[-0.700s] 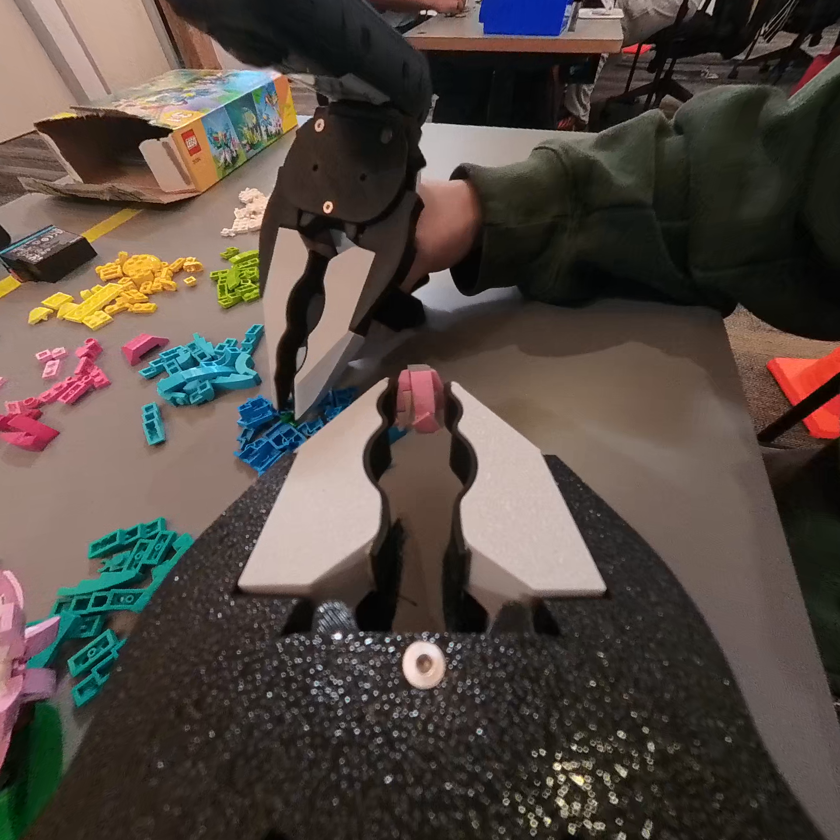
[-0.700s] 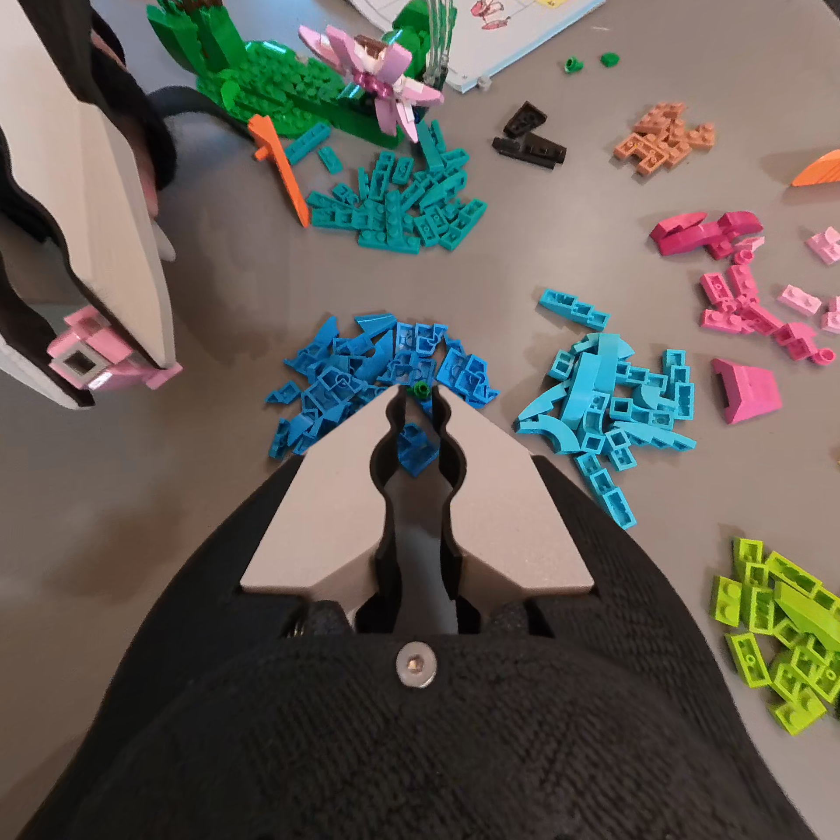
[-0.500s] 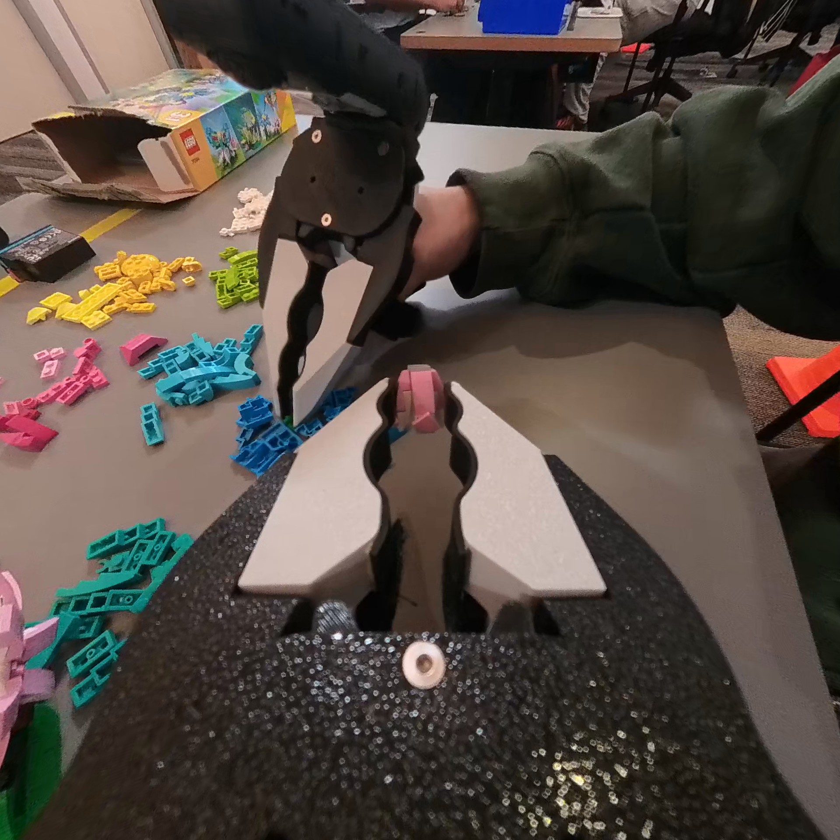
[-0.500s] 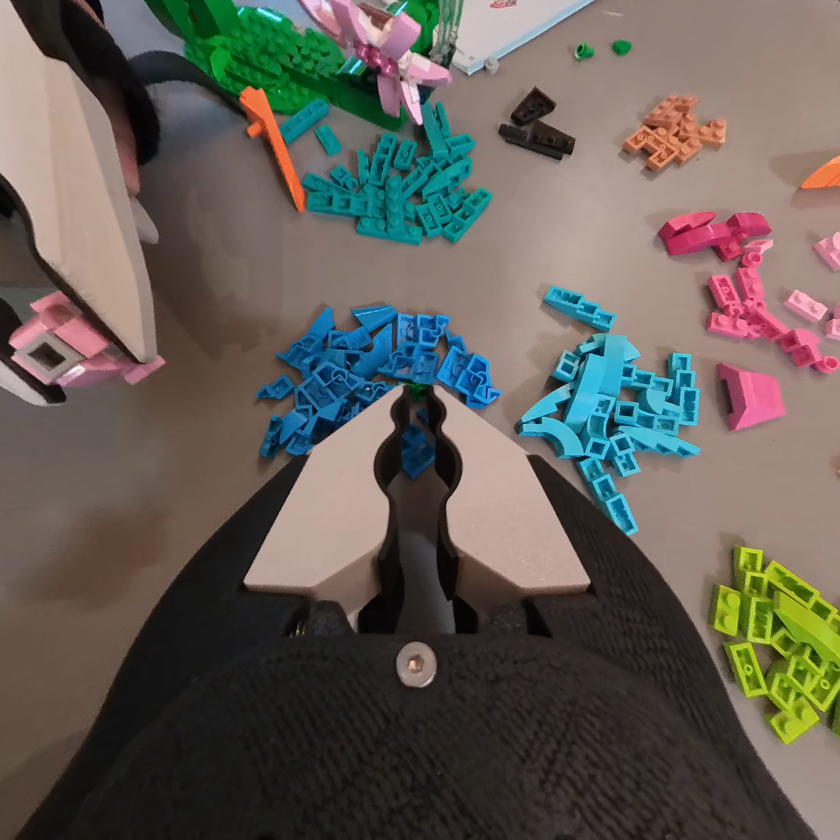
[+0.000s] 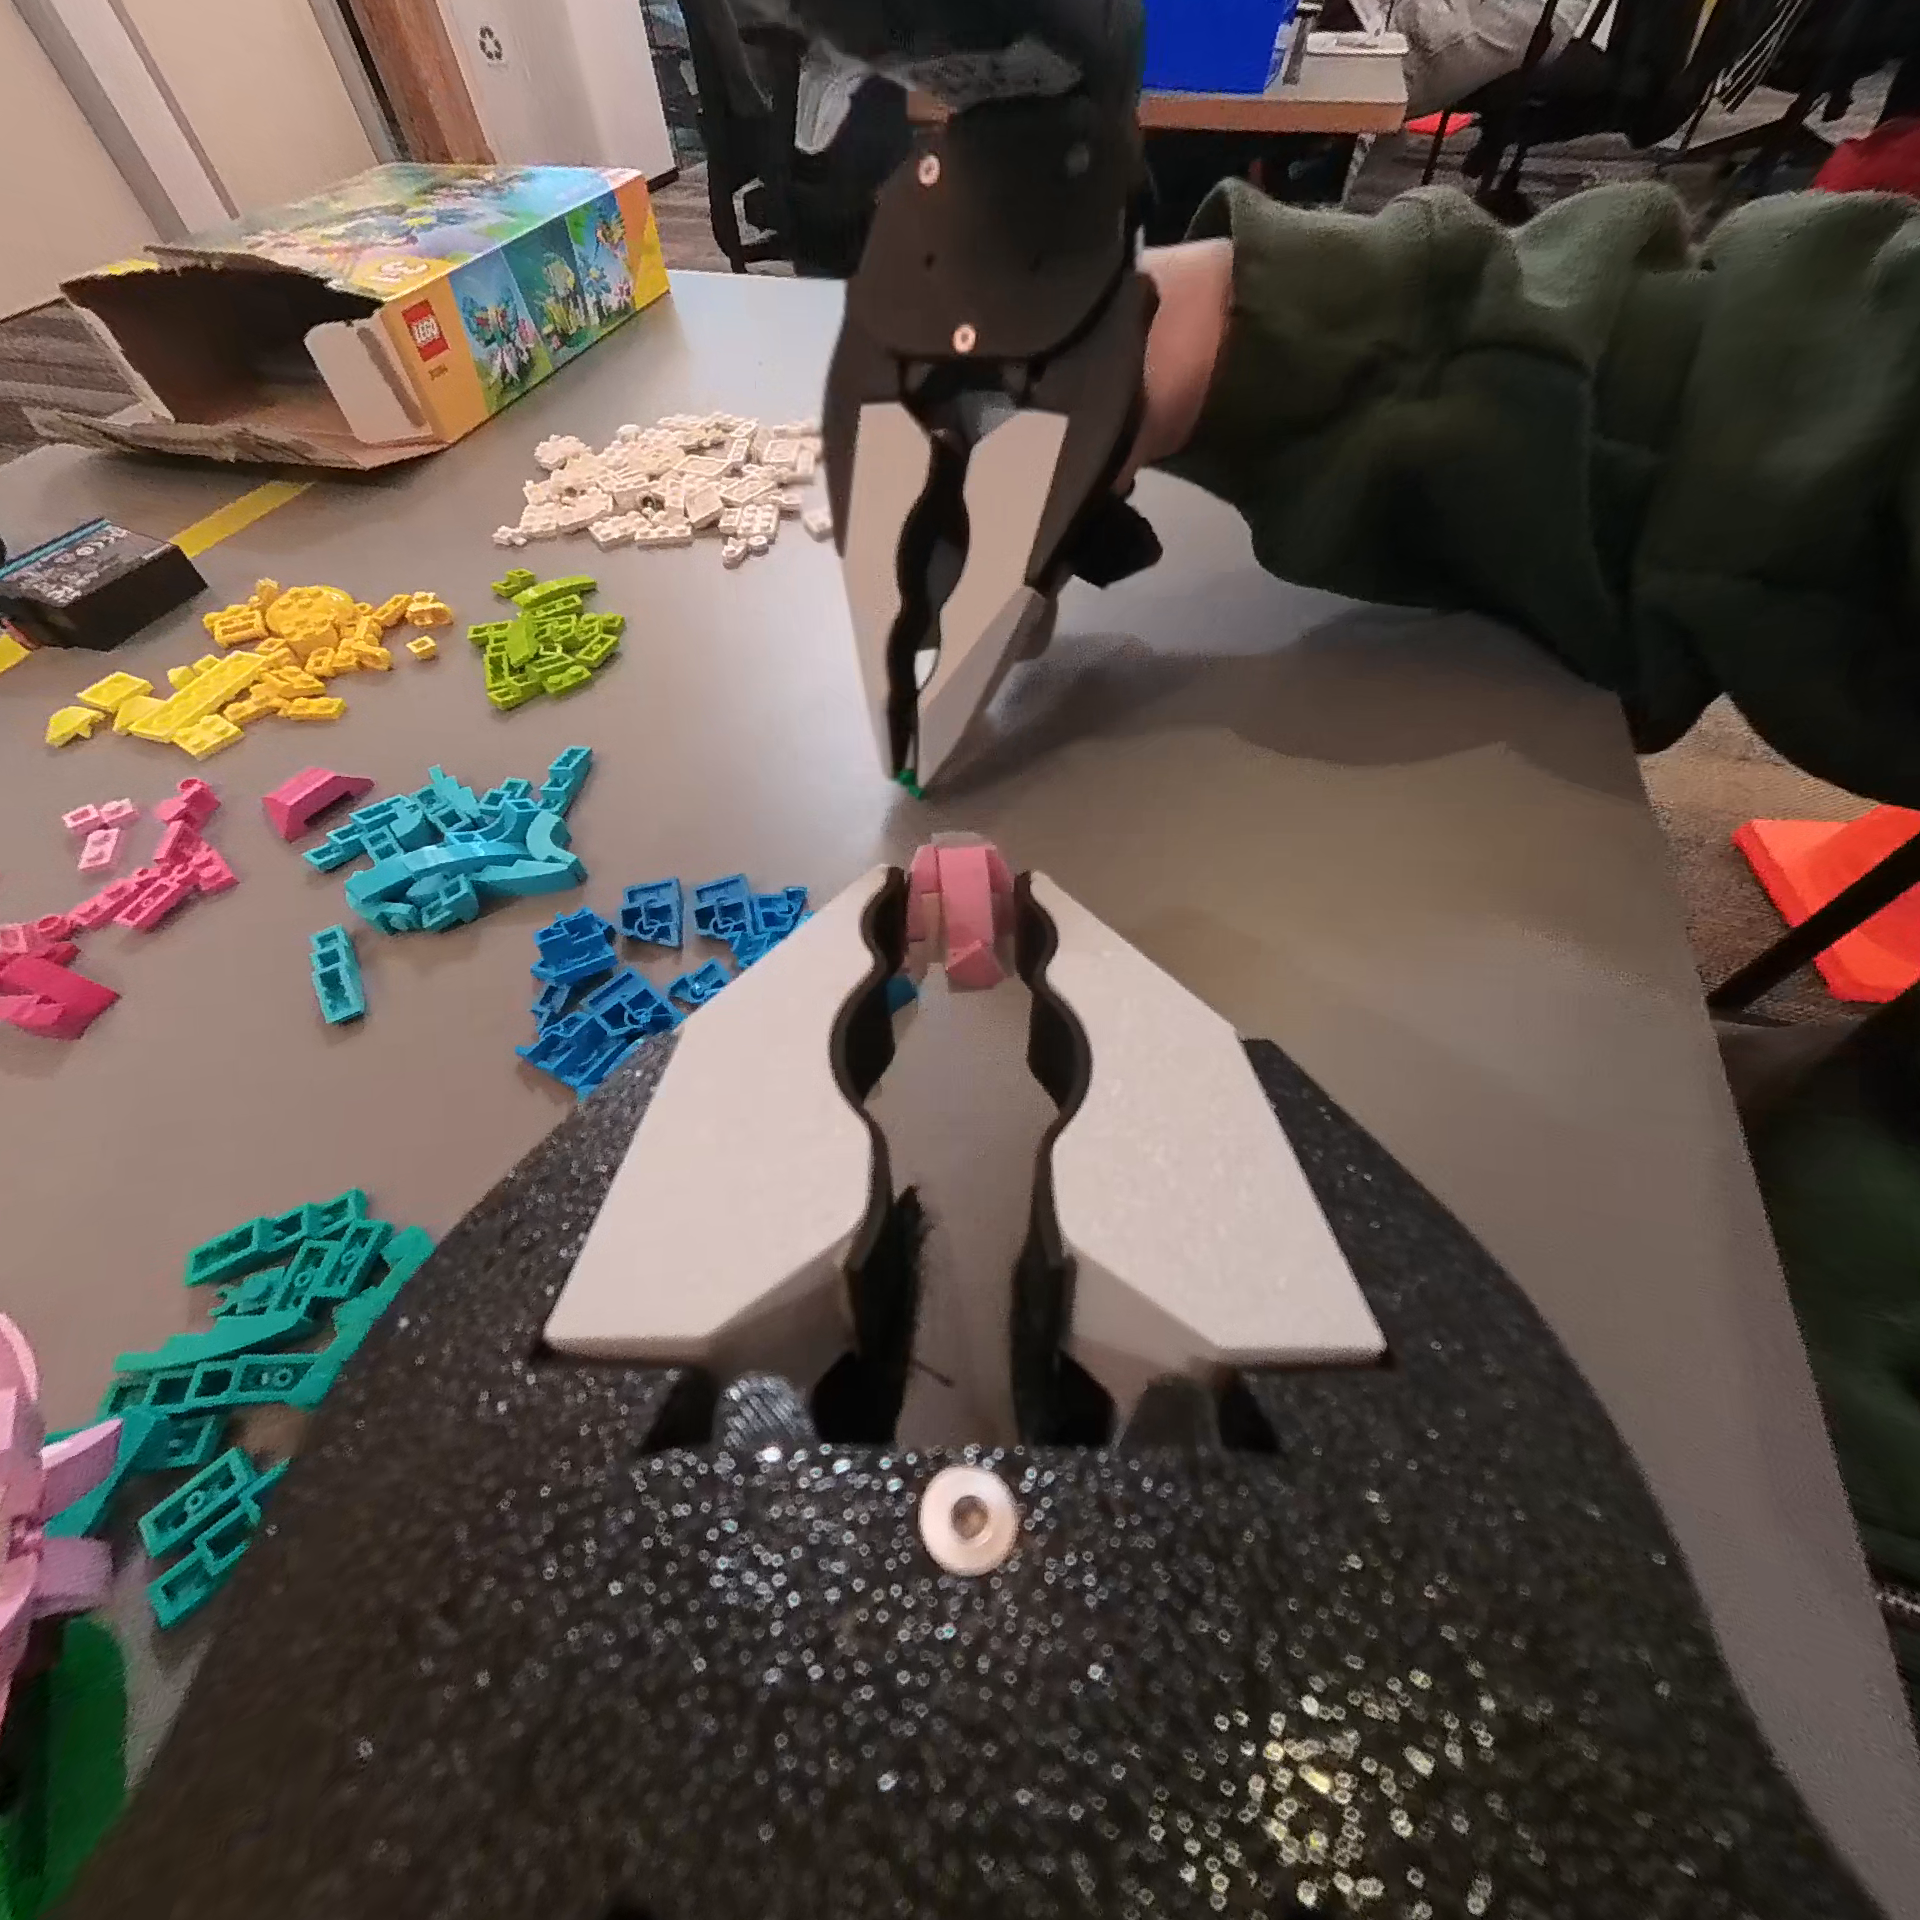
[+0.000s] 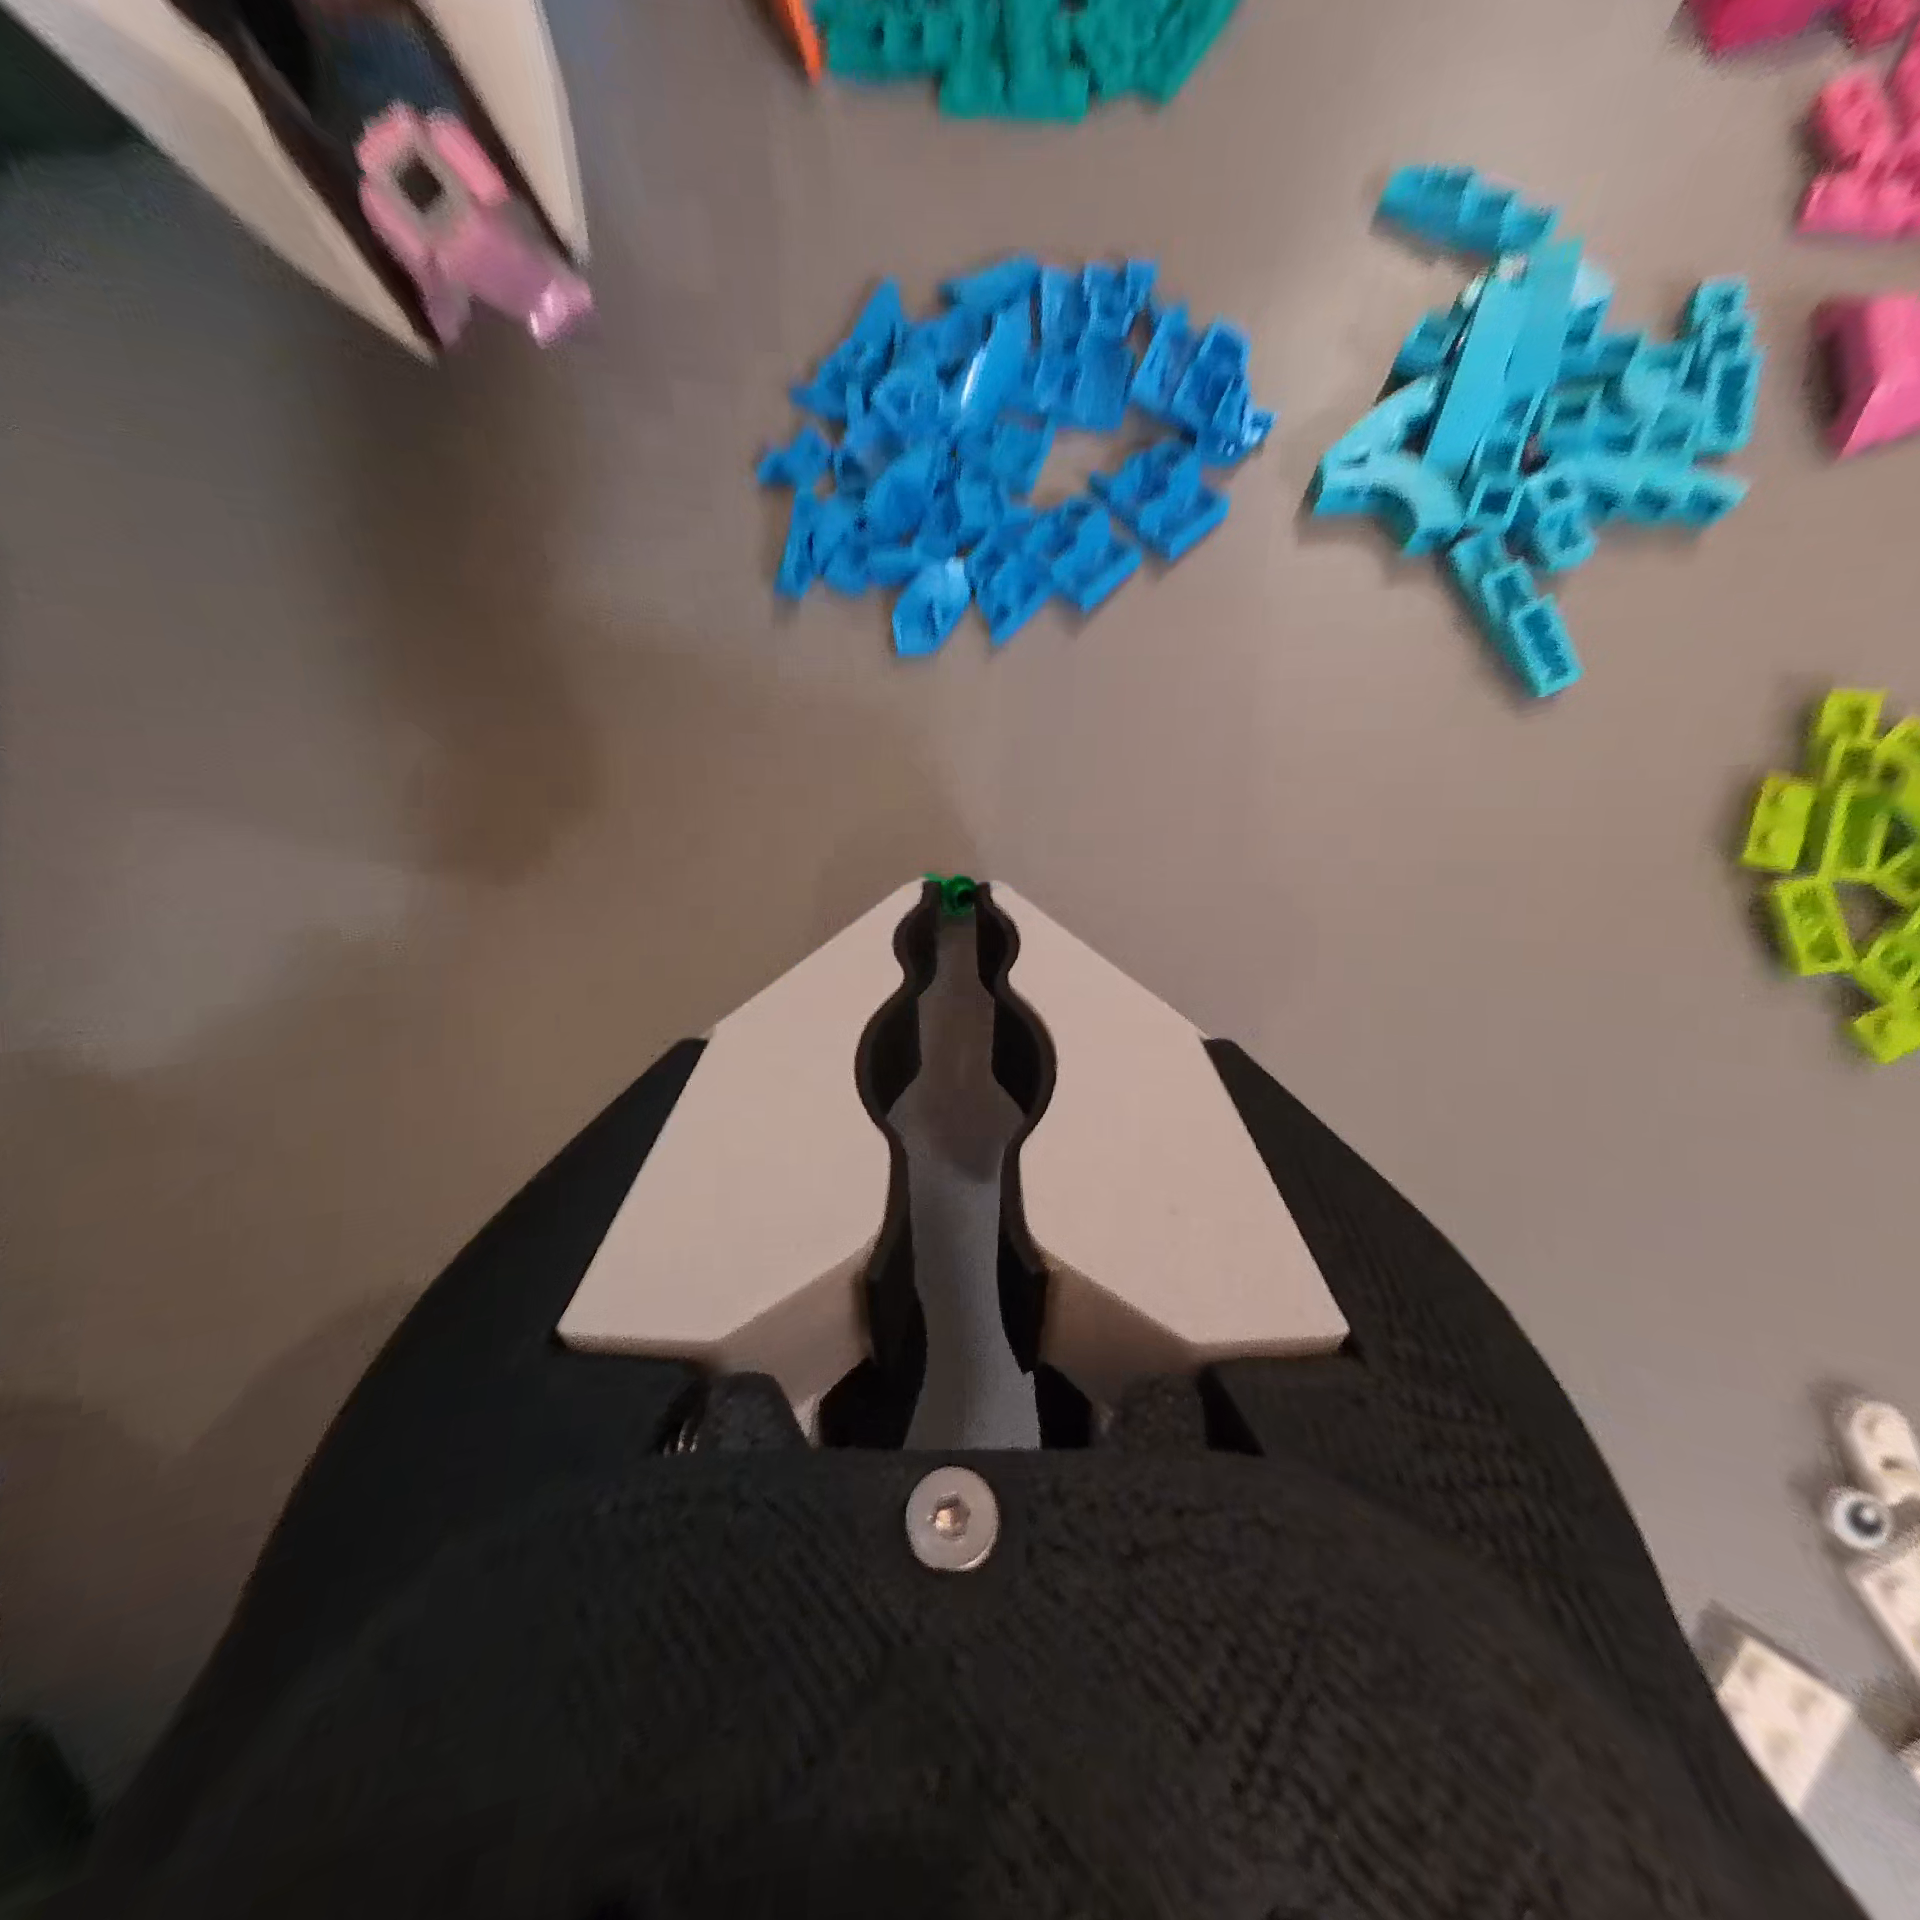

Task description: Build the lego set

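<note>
The left gripper (image 5: pixel 958 914) was closed on a small pink brick assembly (image 5: pixel 956 920), pinched between its fingertips at the centre of the left wrist view. In the right wrist view the same gripper and pink piece appeared blurred in the upper left corner of the frame.

The right gripper (image 6: pixel 956 896) was nearly closed, its tips clamped on a tiny green piece (image 6: pixel 954 894). In the left wrist view this gripper (image 5: pixel 906 764) stood in the upper centre, pointed down, with the green piece (image 5: pixel 908 781) at its tips at or just above the grey table (image 5: pixel 1299 935); contact with the table could not be determined. A hand in a dark green sleeve (image 5: pixel 1558 416) held it from the right of the frame.

Sorted brick piles lay on the table. In the left wrist view: dark blue pile (image 5: pixel 644 966) at centre left, just beside the left gripper's finger; light blue pile (image 5: pixel 447 852) further left; teal pile (image 5: pixel 239 1351) at lower left; lime pile (image 5: pixel 545 644), yellow pile (image 5: pixel 249 665) and white pile (image 5: pixel 665 488) in the upper left; pink pieces (image 5: pixel 125 883) at the left edge. An opened set box (image 5: pixel 416 301) sat in the upper left corner. A partly built flower model (image 5: pixel 31 1558) showed at the lower left edge.

In the right wrist view the dark blue pile (image 6: pixel 997 447) and light blue pile (image 6: pixel 1527 426) lay above the right gripper's tips, well apart from them.
</note>
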A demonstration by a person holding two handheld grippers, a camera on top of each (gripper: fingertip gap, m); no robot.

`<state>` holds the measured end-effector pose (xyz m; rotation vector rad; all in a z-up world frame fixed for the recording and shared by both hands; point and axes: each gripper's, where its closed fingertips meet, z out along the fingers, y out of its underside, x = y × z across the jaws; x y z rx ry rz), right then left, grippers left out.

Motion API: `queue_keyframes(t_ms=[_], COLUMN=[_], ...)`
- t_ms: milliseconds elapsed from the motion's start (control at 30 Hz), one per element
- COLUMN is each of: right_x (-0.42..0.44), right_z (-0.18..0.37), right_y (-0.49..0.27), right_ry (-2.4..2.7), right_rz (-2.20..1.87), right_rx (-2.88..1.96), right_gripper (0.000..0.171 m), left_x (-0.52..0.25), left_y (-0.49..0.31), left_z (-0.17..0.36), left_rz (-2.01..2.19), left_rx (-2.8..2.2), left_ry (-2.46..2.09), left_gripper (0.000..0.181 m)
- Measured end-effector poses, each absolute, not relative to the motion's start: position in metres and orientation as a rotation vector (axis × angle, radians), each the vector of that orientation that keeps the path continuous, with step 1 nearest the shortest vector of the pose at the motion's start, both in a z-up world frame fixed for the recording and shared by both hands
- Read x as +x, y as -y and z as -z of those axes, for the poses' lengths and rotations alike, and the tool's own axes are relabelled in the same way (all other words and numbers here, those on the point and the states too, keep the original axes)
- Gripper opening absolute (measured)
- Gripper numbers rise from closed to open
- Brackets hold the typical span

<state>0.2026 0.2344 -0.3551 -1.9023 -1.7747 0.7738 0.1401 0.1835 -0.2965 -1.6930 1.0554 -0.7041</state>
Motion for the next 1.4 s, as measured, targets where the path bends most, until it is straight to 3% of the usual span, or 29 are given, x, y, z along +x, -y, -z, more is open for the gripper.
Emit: queue_keyframes(t_ms=[200, 800, 1133, 1400], right_x=[0.208, 0.219, 0.205, 0.199], right_z=[0.356, 0.353, 0.353, 0.357], right_y=[-0.230, -0.256, -0.221, -0.232], right_ry=[1.682, 1.324, 0.987, 0.936], right_rz=[-0.692, -0.401, -0.702, -0.436], right_rx=[-1.822, -1.983, -2.179, -2.166], right_gripper=[0.028, 0.022, 0.012, 0.009], left_x=[0.141, 0.143, 0.142, 0.142], left_y=[-0.182, -0.179, -0.180, -0.181], left_z=[0.297, 0.297, 0.298, 0.300], left_rz=[0.708, 0.723, 0.715, 0.714], left_rx=[-1.691, -1.690, -1.698, -1.703], left_ry=[-1.064, -1.076, -1.071, -1.073], left_gripper=[0.019, 0.019, 0.019, 0.019])
